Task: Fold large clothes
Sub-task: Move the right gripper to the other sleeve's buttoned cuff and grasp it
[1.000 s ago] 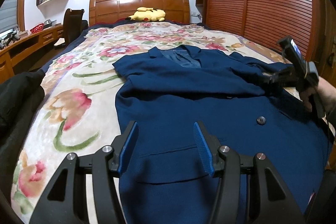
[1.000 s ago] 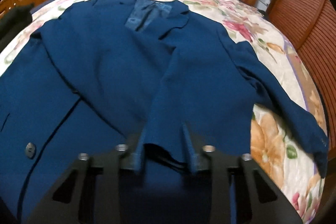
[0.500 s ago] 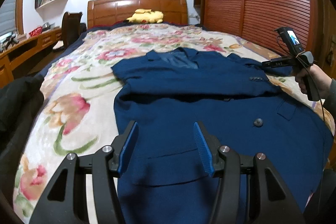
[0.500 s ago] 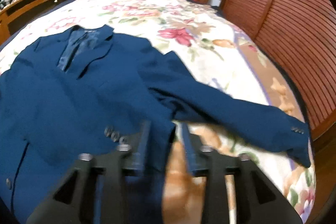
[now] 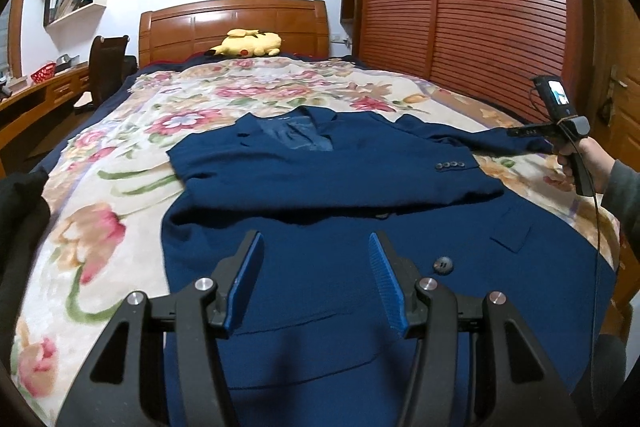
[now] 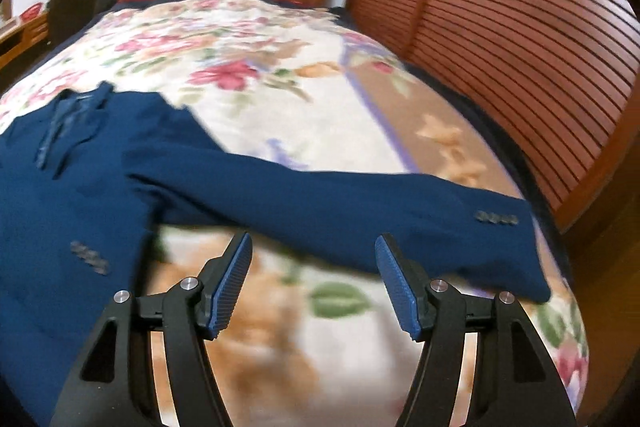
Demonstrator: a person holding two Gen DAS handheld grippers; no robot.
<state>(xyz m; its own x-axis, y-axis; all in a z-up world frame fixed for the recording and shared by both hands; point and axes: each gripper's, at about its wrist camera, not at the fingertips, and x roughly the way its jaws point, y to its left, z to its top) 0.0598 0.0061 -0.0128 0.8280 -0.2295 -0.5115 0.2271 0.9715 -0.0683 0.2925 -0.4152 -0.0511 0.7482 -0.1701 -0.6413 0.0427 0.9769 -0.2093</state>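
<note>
A navy blazer [image 5: 360, 235] lies face up on the floral bedspread [image 5: 100, 211]. One sleeve is folded across its chest, with the cuff buttons [image 5: 452, 165] showing. My left gripper [image 5: 316, 267] hovers open over the blazer's lower front, with nothing between its blue pads. The other sleeve [image 6: 340, 211] stretches out to the right, ending in a cuff [image 6: 496, 219]. My right gripper [image 6: 314, 267] hangs just short of that sleeve, jaws opening and empty. In the left wrist view it shows at the right [image 5: 516, 132], held by a hand [image 5: 592, 163].
A yellow plush toy [image 5: 248, 43] lies by the wooden headboard [image 5: 232, 23]. Slatted wardrobe doors [image 5: 480, 7] run close along the bed's right side. A desk and chair [image 5: 108, 67] stand to the left. Dark cloth [image 5: 20, 227] lies at the bed's left edge.
My right gripper let go of the sleeve it had laid across the chest, swung right towards the outstretched sleeve and opened. My left gripper drew back slightly, still open.
</note>
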